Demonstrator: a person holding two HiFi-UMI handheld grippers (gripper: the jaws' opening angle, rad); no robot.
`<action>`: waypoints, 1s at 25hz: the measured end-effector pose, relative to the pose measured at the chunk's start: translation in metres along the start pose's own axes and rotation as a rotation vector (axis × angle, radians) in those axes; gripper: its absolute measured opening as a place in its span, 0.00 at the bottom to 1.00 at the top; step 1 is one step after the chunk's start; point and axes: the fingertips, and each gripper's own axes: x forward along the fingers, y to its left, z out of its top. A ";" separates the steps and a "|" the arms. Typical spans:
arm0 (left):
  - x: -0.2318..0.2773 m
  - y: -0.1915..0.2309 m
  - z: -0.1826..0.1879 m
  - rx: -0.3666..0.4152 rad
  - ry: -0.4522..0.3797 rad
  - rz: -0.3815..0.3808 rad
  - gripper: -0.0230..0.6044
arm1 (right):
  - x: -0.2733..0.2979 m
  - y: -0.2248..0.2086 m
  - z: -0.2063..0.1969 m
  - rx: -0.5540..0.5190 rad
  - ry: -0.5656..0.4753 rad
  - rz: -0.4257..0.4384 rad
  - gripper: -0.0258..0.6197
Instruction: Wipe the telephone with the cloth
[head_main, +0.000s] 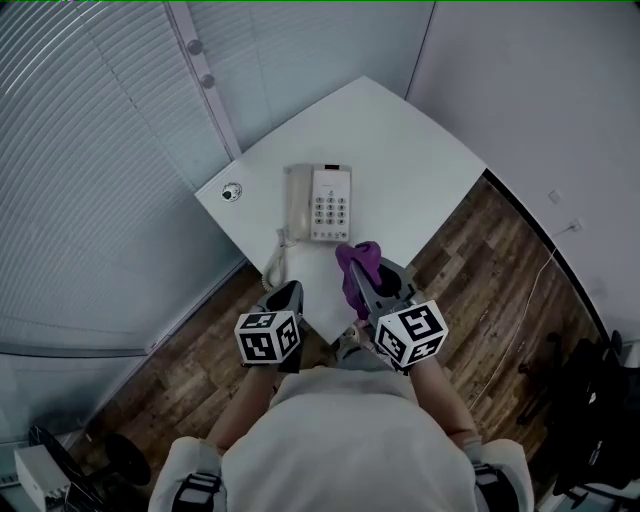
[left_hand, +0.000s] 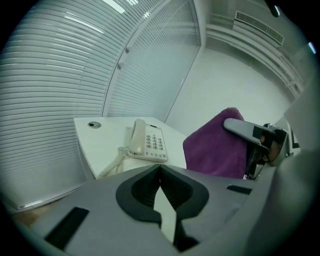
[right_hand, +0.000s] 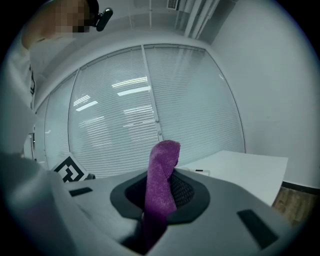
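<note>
Head view shows the approach step: my right gripper (head_main: 366, 283) jaws pinch the cloth (head_main: 358, 260), my left gripper (head_main: 289, 292) jaws are closed and empty, and next I press the cloth onto the telephone (head_main: 322, 203) at twelve o'clock.

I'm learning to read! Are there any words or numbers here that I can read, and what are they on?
No text can be read.
Phone keys: marks too small and blurred to read.
Left cube and right cube: black-and-white square patterns only, no letters or numbers.
</note>
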 end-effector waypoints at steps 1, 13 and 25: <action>0.004 0.000 0.004 -0.007 -0.003 0.008 0.07 | 0.005 -0.004 0.002 -0.002 0.004 0.012 0.13; 0.042 0.002 0.040 -0.071 -0.041 0.087 0.07 | 0.062 -0.043 0.033 -0.029 0.024 0.123 0.13; 0.060 0.006 0.056 -0.107 -0.064 0.138 0.07 | 0.126 -0.075 0.046 -0.072 0.045 0.170 0.13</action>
